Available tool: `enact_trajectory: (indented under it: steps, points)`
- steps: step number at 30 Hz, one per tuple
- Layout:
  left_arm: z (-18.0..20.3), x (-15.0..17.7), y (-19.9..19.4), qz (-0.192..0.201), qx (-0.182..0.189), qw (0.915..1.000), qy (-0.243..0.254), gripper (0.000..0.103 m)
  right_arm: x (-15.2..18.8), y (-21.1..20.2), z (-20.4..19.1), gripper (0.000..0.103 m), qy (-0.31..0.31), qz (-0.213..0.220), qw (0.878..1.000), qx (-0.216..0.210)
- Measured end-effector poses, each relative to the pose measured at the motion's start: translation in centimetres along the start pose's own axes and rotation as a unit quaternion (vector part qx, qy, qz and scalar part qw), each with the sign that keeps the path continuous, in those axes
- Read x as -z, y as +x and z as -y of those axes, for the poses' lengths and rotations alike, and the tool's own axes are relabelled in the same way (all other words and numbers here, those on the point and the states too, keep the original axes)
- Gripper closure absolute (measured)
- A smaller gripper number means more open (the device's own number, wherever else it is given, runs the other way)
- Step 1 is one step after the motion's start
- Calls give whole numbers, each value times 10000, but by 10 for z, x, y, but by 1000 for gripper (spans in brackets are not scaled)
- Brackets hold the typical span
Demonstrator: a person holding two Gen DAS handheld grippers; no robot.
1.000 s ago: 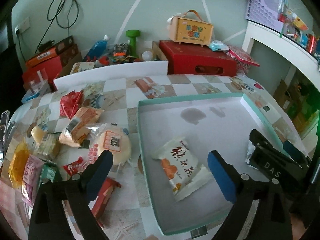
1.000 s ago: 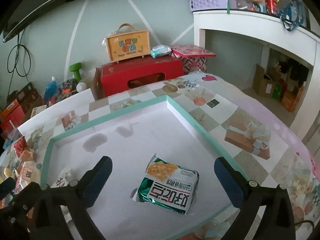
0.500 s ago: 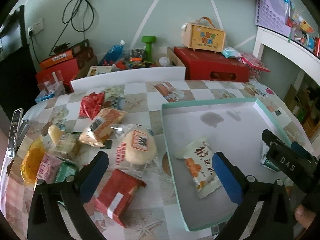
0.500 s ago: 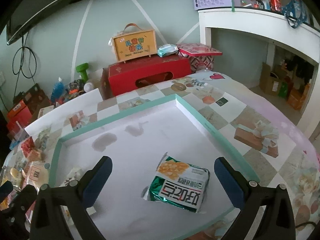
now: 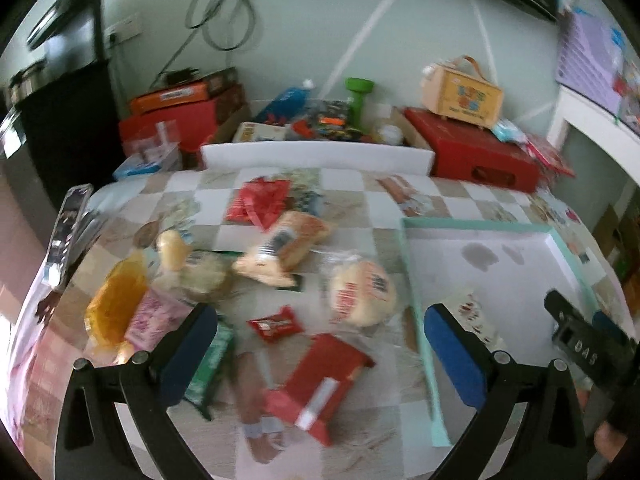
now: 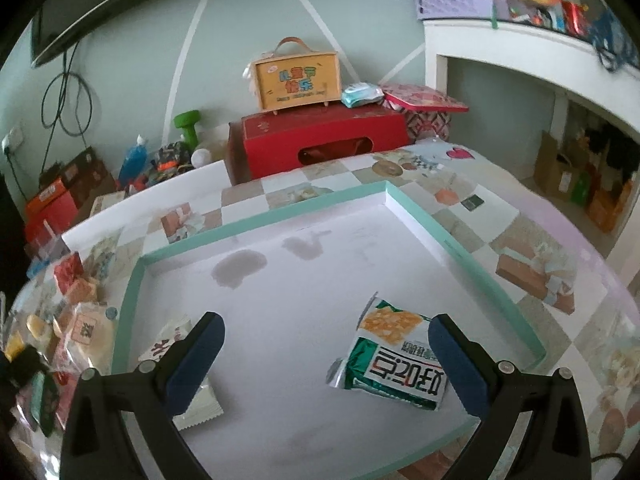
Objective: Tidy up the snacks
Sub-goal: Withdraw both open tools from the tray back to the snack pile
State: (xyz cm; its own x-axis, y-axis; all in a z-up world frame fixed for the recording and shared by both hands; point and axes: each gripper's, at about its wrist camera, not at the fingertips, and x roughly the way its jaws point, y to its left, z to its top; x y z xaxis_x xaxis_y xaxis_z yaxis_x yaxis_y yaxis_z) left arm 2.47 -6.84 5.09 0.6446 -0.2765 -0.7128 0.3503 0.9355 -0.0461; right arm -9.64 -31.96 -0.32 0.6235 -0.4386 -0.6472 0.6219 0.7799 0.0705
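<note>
Left wrist camera is looking down, close, over the table's (image 5: 352, 184) left snack pile; right is facing the tray (image 6: 472, 248). Both are sharing the tray (image 5: 408, 256).

A green-and-white cracker packet (image 6: 390, 356) and a white snack packet (image 6: 182, 372) are laid flat in the mint-rimmed white tray (image 6: 472, 252); a red box (image 5: 320, 376) (blurred) and a round bun (image 5: 362, 292) are left just beside it.

Glossy green foil cracker packet (image 6: 394, 362), matt white mint-rimmed cardboard tray (image 6: 472, 258), smooth checked plastic-cloth tabletop (image 6: 532, 240), crinkly clear-wrapped round bun (image 5: 362, 294)
</note>
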Motion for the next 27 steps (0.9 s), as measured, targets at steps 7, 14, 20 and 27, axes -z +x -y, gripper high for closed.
enact_trajectory:
  steps: [7,14,20,27]
  points:
    - [-62,-5,-11,46,-475,9964,-697,0,2,-8,-27,0,-199,90,9994,-255]
    - [-109,1,-13,-176,-1057,9892,-1001,0,11,-25,-73,0,-521,131,9943,-919]
    - [-135,9,-12,-407,-1233,9849,-1142,0,28,-37,-120,0,-1096,59,9847,-1351]
    - [-155,17,-14,-549,-1305,9806,-1353,0,53,-44,-164,0,-1498,-178,9707,-1870]
